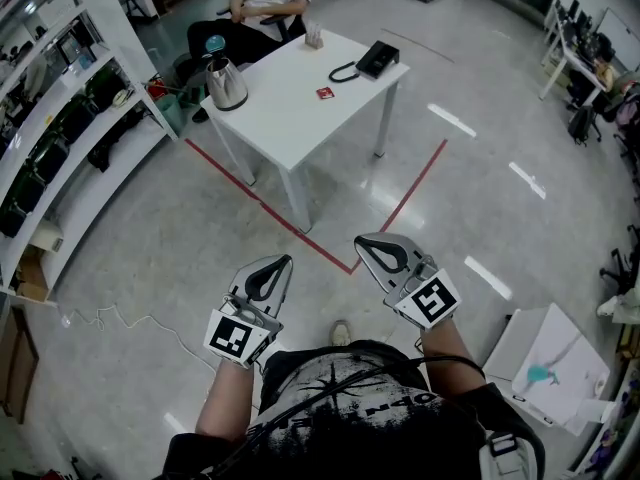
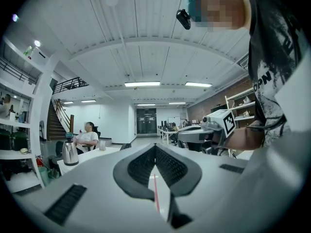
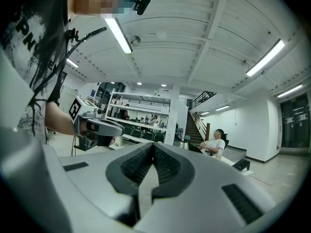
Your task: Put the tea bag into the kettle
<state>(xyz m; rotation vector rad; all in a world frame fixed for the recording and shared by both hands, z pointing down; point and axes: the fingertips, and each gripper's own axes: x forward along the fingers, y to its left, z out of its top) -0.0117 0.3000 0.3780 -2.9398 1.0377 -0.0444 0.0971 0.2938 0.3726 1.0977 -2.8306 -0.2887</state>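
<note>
The steel kettle [image 1: 228, 84] stands at the left end of a white table [image 1: 290, 108] far ahead of me. A small red tea bag [image 1: 325, 93] lies flat near the table's middle. My left gripper [image 1: 283, 261] and right gripper [image 1: 362, 239] hang side by side over the floor, well short of the table. Both have their jaws closed with nothing between them. In the left gripper view the kettle [image 2: 70, 153] shows small at the left, beyond the shut left gripper [image 2: 155, 147]. The right gripper [image 3: 153, 147] is likewise shut.
A black desk phone [image 1: 378, 58] and a small cup [image 1: 313, 38] share the table. A person sits in a chair [image 1: 262, 3] behind it. Red tape [image 1: 300, 233] marks the floor around the table. Shelving [image 1: 60, 138] lines the left wall; a white board [image 1: 550, 358] lies at lower right.
</note>
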